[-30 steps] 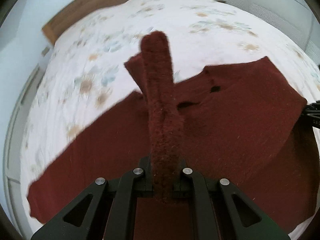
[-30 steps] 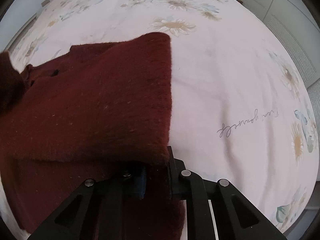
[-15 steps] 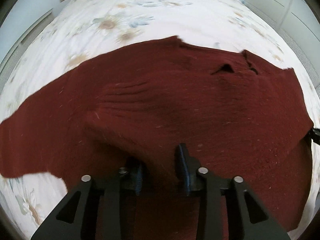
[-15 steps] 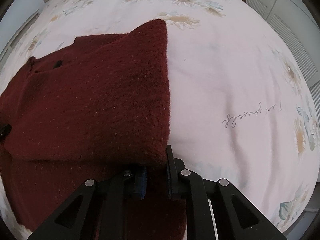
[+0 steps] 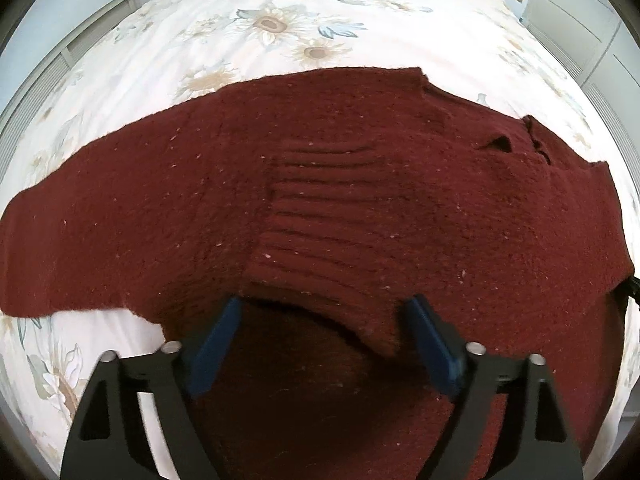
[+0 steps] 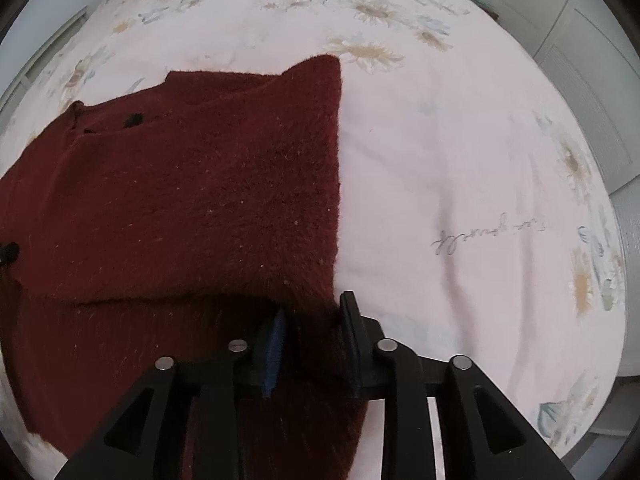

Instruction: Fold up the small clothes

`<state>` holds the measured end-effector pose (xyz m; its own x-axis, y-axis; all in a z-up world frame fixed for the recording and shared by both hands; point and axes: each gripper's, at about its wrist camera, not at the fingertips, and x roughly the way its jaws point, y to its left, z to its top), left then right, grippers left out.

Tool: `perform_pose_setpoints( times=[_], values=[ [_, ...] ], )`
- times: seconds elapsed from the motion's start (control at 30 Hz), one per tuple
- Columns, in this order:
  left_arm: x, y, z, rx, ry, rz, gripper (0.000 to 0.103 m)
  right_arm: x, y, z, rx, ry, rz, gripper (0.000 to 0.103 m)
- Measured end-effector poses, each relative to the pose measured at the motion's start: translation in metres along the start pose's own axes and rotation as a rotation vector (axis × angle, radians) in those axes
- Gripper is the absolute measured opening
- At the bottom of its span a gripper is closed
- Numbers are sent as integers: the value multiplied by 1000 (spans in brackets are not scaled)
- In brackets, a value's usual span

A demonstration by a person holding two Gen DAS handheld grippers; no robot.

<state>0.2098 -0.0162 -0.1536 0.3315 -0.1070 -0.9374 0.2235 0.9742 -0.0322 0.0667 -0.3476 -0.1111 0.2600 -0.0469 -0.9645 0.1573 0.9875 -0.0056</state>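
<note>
Maroon knit sweater [image 5: 360,200] spread on floral bedspread [image 5: 280,40], ribbed cuff between spread-wide left gripper [image 5: 324,344], right gripper [image 6: 310,340] half-parted around folded edge: likely to snag on withdrawal.

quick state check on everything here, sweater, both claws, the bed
sweater: lying on the bed, both sleeves folded in over the body, ribbed cuff on top
left claw: open wide, holding nothing, cuff edge between the fingers
right claw: partly open, folded sweater edge between the fingers, not pinched
bed: floral cover, smooth, light creases
</note>
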Motion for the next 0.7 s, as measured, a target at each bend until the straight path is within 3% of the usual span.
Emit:
perform_pose_setpoints(
  times=[0.07, 0.13, 0.23, 0.53, 0.7],
  values=[
    [0, -1, -1, 13, -8, 4, 99, -2, -1, -1, -8, 5, -10, 50],
    [-2, -1, -1, 24, -21, 4, 101, -4, -2, -4, -18, 8, -32, 68],
    [-16, 11, -6, 22, -36, 0, 102, -9, -5, -8, -23, -2, -52, 79],
    [-47, 56, 1, 1, -75, -6, 102, -17, -21, -14, -20, 17, -60, 85],
    [-40, 73, 20, -17, -37, -36, 102, -23, -27, -15, -8, 7, -56, 85]
  ],
)
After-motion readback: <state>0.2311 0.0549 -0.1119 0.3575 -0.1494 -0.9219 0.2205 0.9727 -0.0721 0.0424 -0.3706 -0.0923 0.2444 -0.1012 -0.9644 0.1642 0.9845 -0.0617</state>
